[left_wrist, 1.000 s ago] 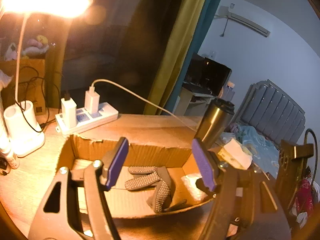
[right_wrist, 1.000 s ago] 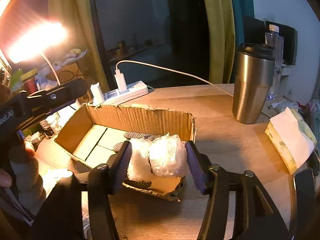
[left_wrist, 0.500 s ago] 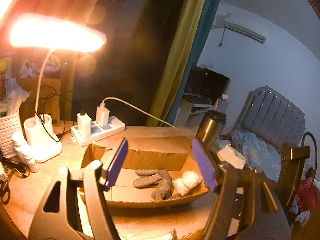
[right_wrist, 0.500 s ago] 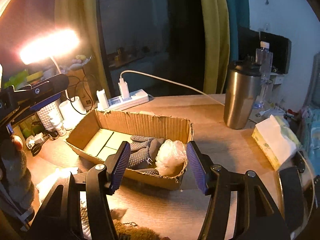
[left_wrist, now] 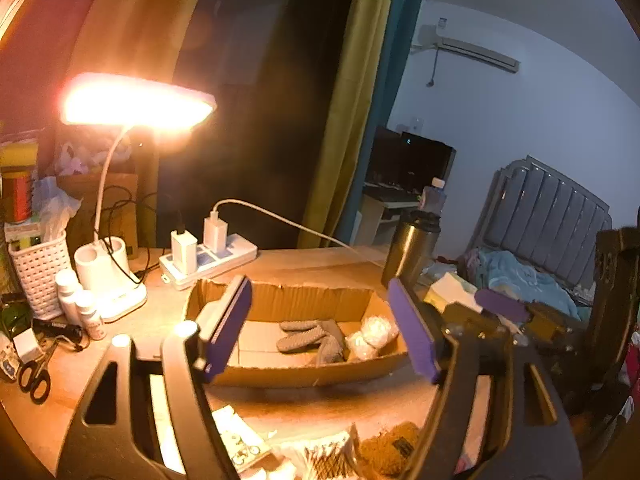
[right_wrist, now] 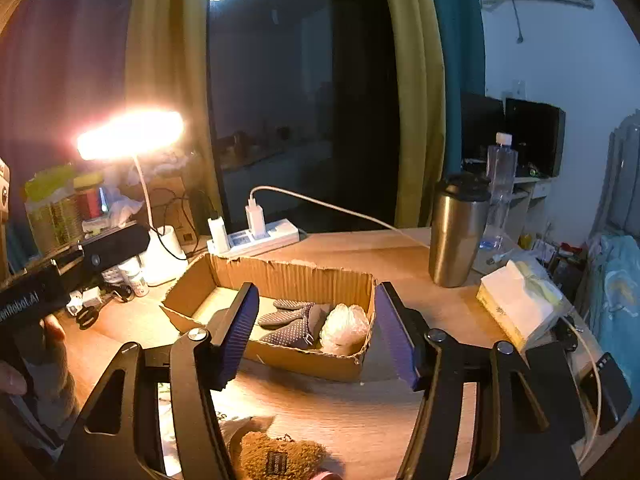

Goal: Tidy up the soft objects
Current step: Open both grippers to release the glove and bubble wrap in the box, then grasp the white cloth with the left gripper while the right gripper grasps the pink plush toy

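Left gripper [left_wrist: 320,324] above the desk, jaws apart, nothing between them.

The jaws have just been opening; the purple pads [left_wrist: 230,330] frame a shallow cardboard box [left_wrist: 296,294] on the wooden desk [left_wrist: 320,404]. Inside the box lie grey dotted socks [left_wrist: 310,338] and, just beside them at the right end, a clear bubble-wrap bundle [left_wrist: 374,334]. Behind the box stand a lit desk lamp [left_wrist: 136,104], a white power strip [left_wrist: 208,260] and a steel tumbler [left_wrist: 410,254]. A brown fuzzy item [left_wrist: 390,446] lies at the near edge.

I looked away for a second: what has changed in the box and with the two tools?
The right tool let go of the bubble wrap bundle, now lying in the cardboard box beside the dotted socks. Both tools, the left tool included, drew back, jaws just opening, empty. Box and socks stayed.
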Demonstrator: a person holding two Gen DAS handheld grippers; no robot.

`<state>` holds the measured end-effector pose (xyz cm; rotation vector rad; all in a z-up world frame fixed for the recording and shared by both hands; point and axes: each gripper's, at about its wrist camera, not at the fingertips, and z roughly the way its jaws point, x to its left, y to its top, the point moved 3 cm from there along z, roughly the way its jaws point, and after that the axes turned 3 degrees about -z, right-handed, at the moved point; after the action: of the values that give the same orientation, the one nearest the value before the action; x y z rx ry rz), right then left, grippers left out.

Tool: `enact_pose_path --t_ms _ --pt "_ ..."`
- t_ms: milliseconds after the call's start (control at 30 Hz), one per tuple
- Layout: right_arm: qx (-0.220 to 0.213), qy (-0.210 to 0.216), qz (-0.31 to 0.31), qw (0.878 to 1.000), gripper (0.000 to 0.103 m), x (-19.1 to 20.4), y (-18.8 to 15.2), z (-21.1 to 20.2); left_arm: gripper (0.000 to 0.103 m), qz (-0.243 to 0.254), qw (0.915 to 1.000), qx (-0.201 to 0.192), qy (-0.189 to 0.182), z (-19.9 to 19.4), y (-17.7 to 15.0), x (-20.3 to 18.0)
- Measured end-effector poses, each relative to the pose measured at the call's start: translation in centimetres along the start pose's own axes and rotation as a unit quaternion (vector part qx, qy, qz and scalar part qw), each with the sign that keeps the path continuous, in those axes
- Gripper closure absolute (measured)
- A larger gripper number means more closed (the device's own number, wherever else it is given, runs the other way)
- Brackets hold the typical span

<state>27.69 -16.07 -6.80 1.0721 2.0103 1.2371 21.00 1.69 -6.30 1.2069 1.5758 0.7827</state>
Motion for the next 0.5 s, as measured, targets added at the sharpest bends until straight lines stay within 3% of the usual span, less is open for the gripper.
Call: enact_pose_path --t_ms 500 --pt "-0.027 -0.012 -0.014 0.999 0.035 2.2 -0.1 -4.4 0.026 0.008 1.0000 0.003 0.000 -3.5 -1.8 0.1"
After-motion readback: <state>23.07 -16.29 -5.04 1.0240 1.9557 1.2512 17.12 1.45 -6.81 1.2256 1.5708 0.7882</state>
